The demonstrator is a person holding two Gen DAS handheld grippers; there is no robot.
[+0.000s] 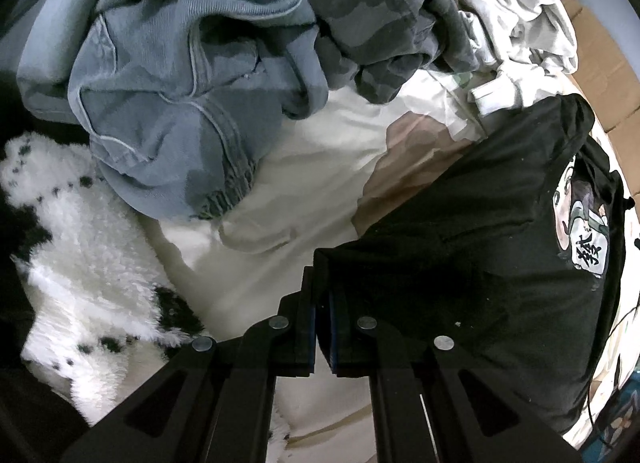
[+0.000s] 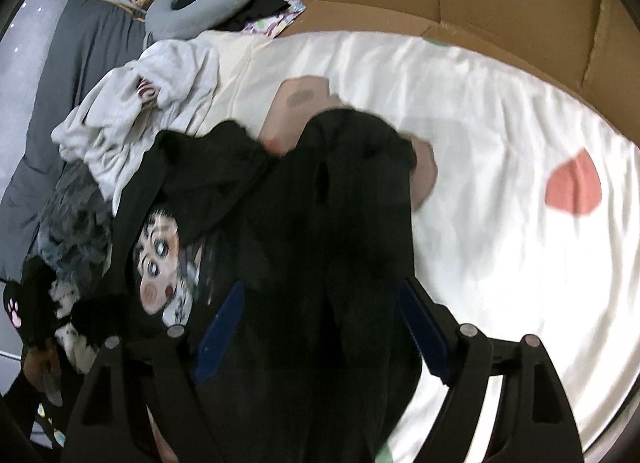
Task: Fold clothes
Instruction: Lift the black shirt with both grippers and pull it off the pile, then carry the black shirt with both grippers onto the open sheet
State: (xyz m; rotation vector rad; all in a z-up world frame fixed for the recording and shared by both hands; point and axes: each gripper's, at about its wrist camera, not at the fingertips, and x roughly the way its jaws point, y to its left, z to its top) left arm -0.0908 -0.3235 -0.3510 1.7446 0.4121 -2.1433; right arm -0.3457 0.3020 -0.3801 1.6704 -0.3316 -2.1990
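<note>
Left black two-finger gripper [image 1: 322,327] clenched on edge of black cotton T-shirt with cartoon face print [image 1: 480,247]; right black gripper [image 2: 320,327] spread wide, shirt fabric loose between blue pads [image 2: 218,333], ungripped. Best to re-pinch far hem, pull flat across white sheet [image 2: 480,111] before folding.

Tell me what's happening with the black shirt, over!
Left gripper shut on black shirt edge. Right gripper open over it, shirt rumpled. Blue-grey garment piled beside.
</note>
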